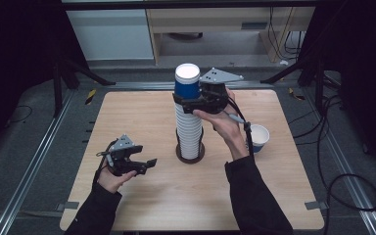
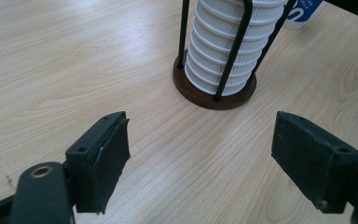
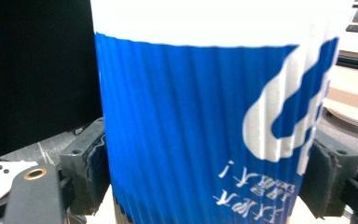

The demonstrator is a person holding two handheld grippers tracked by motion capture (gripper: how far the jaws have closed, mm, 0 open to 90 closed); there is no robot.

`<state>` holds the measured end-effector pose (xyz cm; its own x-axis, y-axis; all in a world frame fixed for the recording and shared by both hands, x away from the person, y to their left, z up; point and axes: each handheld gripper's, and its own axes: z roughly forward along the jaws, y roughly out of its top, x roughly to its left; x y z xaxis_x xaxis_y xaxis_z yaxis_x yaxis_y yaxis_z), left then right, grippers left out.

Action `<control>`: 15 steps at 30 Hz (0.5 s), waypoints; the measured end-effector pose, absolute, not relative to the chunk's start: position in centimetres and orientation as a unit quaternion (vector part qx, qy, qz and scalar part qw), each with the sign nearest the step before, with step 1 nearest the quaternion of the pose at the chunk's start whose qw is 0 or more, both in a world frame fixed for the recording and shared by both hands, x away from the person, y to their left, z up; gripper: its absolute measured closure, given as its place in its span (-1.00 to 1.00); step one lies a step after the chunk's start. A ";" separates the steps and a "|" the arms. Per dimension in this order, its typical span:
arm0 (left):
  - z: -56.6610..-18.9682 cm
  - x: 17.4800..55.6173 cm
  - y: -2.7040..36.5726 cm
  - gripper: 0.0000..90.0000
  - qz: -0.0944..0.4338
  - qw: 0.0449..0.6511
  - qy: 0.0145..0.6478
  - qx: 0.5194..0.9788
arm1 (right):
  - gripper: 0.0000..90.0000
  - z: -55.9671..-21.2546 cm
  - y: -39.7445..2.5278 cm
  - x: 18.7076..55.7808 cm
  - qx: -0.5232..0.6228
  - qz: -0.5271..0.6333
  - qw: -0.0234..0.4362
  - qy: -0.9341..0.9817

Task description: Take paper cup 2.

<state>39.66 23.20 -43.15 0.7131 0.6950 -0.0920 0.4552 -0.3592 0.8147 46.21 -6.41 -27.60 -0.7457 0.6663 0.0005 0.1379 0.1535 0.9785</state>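
One blue cup (image 1: pixel 187 82) inverted atop white cup stack (image 1: pixel 189 132) in wire holder (image 1: pixel 190 152), mid-table; right gripper (image 1: pixel 199 101) jaws clamp it. Left gripper (image 1: pixel 144 165) gaping wide, empty, near stack. Second cup (image 1: pixel 258 137) upright beside right forearm.

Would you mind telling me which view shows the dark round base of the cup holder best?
The left gripper view: the base sits unobstructed on the table, with its rim and black rods visible. The high view shows it small and mostly hidden beneath the cup stack. In the right gripper view the blue cup blocks it.
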 end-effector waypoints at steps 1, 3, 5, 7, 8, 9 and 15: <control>-43.2 39.7 23.2 -0.59 0.135 0.442 0.354 0.813 | -0.60 -27.6 -6.4 46.2 0.277 0.589 0.224 0.726; -43.1 39.6 23.2 -0.59 0.136 0.442 0.353 0.813 | -0.60 -27.6 -6.4 46.2 0.276 0.589 0.224 0.726; -43.1 39.6 23.2 -0.59 0.136 0.442 0.352 0.813 | -0.59 -27.6 -6.5 46.2 0.276 0.589 0.224 0.726; -43.1 39.6 23.2 -0.59 0.136 0.443 0.353 0.813 | -0.59 -27.6 -6.5 46.2 0.275 0.590 0.223 0.726; -43.1 39.6 23.2 -0.59 0.136 0.442 0.353 0.813 | -0.59 -27.5 -6.5 46.2 0.275 0.593 0.223 0.723; -43.1 39.6 23.2 -0.59 0.136 0.443 0.353 0.813 | -0.58 -27.4 -6.7 46.1 0.273 0.601 0.223 0.717; -43.1 39.6 23.1 -0.59 0.136 0.442 0.352 0.814 | -0.55 -26.4 -6.8 46.0 0.271 0.597 0.224 0.721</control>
<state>39.61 23.13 -43.13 0.7148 0.6935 -0.0905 0.4534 -0.3610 0.8149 45.99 -6.79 -26.43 -0.7524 0.6587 0.0001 0.1228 0.1401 0.9825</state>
